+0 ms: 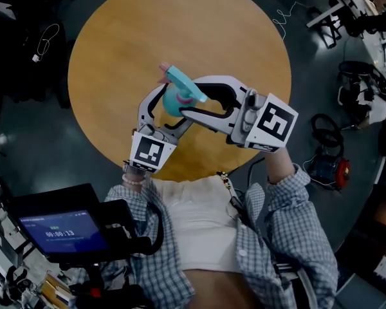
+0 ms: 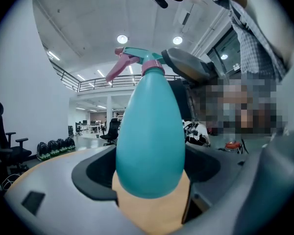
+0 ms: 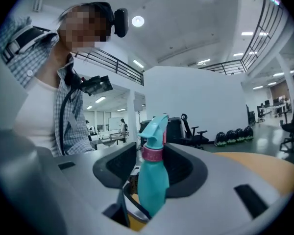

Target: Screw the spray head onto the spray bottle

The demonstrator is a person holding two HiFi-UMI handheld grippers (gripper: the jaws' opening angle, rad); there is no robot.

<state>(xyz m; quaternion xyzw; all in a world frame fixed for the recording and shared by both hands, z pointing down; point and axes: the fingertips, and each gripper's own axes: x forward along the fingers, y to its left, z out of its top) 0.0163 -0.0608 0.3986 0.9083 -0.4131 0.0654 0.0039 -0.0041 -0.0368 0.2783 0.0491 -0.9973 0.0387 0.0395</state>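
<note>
A teal spray bottle is held in the air over the near edge of the round wooden table. Its teal spray head with a pink trigger sits on the neck above a pink collar. My left gripper is shut on the bottle's round body, one pad on each side. From the right, my right gripper reaches in level and brackets the collar just under the spray head. A narrow gap shows beside the collar, so its jaws stand open around it. In the left gripper view, a grey right finger lies beside the spray head.
The person's checked sleeves and lap fill the bottom of the head view. A device with a lit screen sits at lower left. Cables and gear lie on the dark floor to the right of the table.
</note>
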